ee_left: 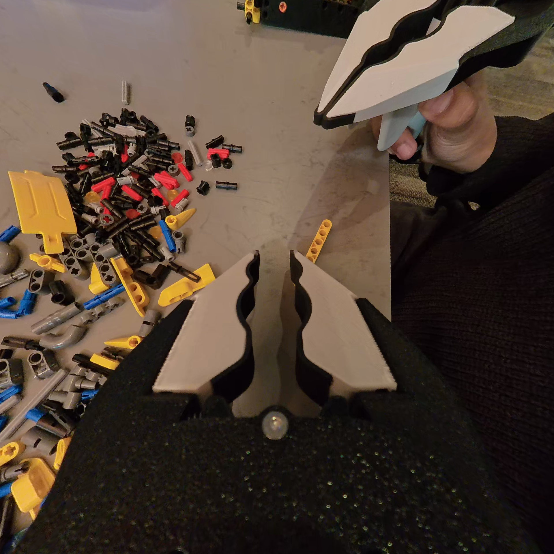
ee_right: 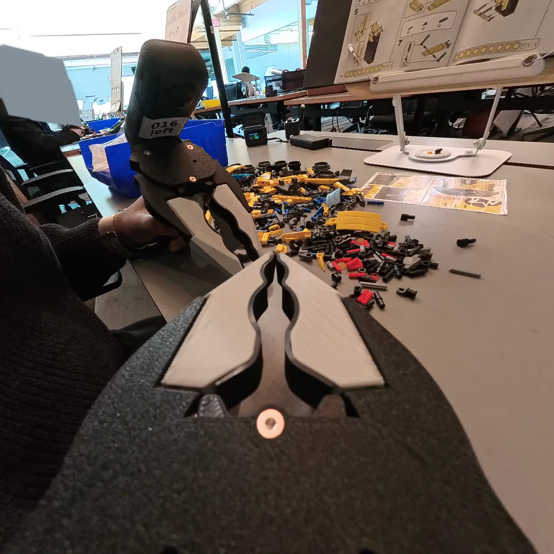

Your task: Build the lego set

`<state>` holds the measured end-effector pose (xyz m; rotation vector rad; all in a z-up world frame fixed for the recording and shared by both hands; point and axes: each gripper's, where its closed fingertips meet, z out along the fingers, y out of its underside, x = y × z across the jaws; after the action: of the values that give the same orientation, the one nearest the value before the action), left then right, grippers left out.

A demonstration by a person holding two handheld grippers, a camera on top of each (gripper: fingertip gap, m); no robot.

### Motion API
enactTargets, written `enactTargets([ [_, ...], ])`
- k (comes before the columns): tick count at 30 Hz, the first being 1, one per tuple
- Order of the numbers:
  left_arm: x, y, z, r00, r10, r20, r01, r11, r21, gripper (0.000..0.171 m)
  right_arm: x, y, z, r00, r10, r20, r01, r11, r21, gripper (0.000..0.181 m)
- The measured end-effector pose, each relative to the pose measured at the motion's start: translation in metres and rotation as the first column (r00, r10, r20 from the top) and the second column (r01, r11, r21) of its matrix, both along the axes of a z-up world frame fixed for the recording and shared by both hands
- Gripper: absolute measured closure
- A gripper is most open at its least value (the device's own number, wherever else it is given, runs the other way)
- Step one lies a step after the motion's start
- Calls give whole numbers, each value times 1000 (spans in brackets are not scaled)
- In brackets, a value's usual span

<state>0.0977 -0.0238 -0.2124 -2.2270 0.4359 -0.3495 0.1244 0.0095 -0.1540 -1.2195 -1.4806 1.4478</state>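
My left gripper [ee_left: 274, 257] is open and empty, low over the grey table [ee_left: 269, 105] near its front edge. A yellow holed beam [ee_left: 318, 239] lies just beside its right fingertip. A pile of small black, red and grey pins [ee_left: 129, 180] lies to its left, with a yellow panel [ee_left: 42, 207] beyond. My right gripper [ee_right: 275, 255] is shut with nothing between its fingers. It hangs above the table edge and also shows in the left wrist view [ee_left: 322, 118], held by a hand [ee_left: 449, 129]. The left gripper [ee_right: 244, 260] shows just beyond its tips, next to the pile [ee_right: 374, 257].
Larger yellow, grey and blue pieces [ee_right: 299, 192] lie behind the pins. A sticker sheet [ee_right: 434, 192] lies far right. An open instruction booklet [ee_right: 434, 30] rests on a white stand [ee_right: 434, 159]. Blue bins [ee_right: 168, 150] stand at the left. A black built block [ee_left: 299, 15] sits at the far edge. About 8 centimetres separates my left fingertips from my right.
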Motion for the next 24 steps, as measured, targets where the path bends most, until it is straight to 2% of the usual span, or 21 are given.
enactTargets([
  [11, -1, 0, -3, 1000, 5, 1, -5, 1000, -18, 152, 1, -1, 0, 1000, 5, -10, -5, 1000, 9, 181],
  [24, -12, 3, 18, 997, 69, 33, -72, 992, 106, 151, 1, -1, 0, 1000, 1, -11, -1, 1000, 13, 181],
])
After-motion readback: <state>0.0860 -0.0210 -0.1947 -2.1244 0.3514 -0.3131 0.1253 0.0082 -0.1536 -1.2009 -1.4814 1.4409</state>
